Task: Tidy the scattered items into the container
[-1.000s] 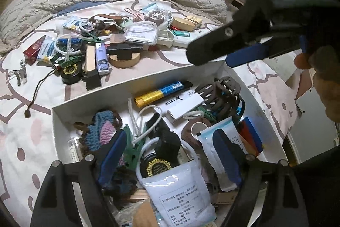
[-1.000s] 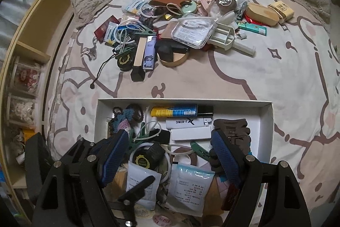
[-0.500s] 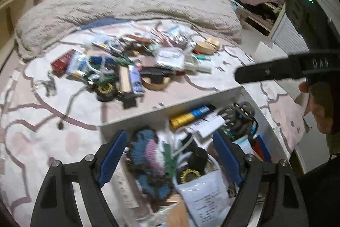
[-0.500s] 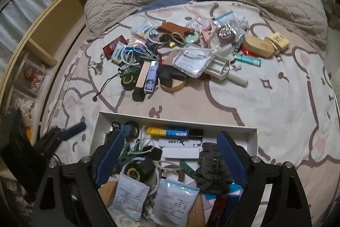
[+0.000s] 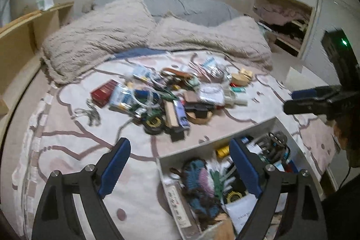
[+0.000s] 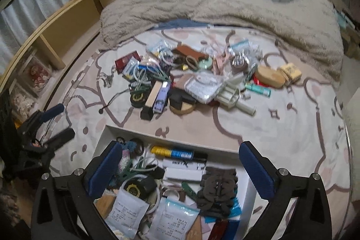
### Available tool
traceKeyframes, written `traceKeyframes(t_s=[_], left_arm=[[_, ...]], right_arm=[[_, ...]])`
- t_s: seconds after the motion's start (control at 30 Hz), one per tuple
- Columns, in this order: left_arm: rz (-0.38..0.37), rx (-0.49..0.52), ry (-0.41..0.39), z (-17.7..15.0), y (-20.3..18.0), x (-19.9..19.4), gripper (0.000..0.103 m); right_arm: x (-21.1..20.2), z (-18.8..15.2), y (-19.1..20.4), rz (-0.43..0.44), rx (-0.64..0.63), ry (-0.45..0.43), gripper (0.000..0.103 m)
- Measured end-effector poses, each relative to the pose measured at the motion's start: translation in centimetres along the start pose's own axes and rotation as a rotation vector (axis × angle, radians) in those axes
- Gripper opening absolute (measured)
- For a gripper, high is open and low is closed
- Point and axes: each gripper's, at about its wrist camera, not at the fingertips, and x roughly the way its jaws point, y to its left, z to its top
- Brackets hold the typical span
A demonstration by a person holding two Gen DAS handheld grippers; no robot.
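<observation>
A white box (image 6: 171,141) holding many small items sits on the bed near me; it also shows in the left wrist view (image 5: 216,138). A heap of scattered items (image 6: 180,84) lies beyond it on the patterned sheet, also seen in the left wrist view (image 5: 171,100). My left gripper (image 5: 180,163) is open and empty, held above the sheet at the box's left end. My right gripper (image 6: 180,168) is open and empty, held above the box. Each gripper shows in the other's view: right (image 5: 310,100), left (image 6: 56,123).
A beige fuzzy blanket (image 6: 225,3) lies across the far side of the bed. A wooden shelf unit (image 6: 56,33) runs along the left. A wall niche with clutter (image 5: 285,21) is at the right.
Both grippers have pulled back and up from the box. The left one has swung left, so the box sits at the lower right of its view. Both stay open.
</observation>
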Motion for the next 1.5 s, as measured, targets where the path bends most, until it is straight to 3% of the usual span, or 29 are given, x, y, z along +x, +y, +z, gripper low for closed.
traceKeyframes(t_s=[0.13,0.3,0.37,0.6,0.8,1.03,1.23,1.5], left_arm=[[0.044,-0.009,-0.072,0.3,0.8,-0.5,0.09],[0.102,-0.013,-0.099,0.5,1.3,-0.2,0.092],[0.121,-0.019,-0.097,0.5,1.5,0.1,0.099],[0.139,-0.045,-0.074,0.3,2.1,1.4,0.103],[0.127,-0.097,-0.097,0.5,2.9,1.7,0.103],[0.166,-0.08,-0.097,1.1,3.4,1.8,0.103],[0.18,-0.094,-0.103,1.7,4.6,2.1,0.103],[0.17,-0.145,-0.062,1.0,7.6,3.5,0.103]], right_arm=[[-0.4,0.1,0.0,-0.027,-0.017,-0.043,0.103],[0.1,0.0,-0.7,-0.054,-0.033,-0.051,0.103],[0.5,-0.1,-1.1,-0.062,-0.036,-0.046,0.103],[1.1,-0.2,-2.7,-0.066,-0.002,-0.045,0.103],[1.1,-0.1,-4.5,-0.128,0.013,-0.068,0.103],[1.7,-0.9,-6.5,-0.174,0.019,-0.089,0.103],[2.4,-1.3,-8.3,-0.17,0.046,-0.082,0.103],[2.7,-0.5,-11.5,-0.215,0.061,-0.121,0.103]])
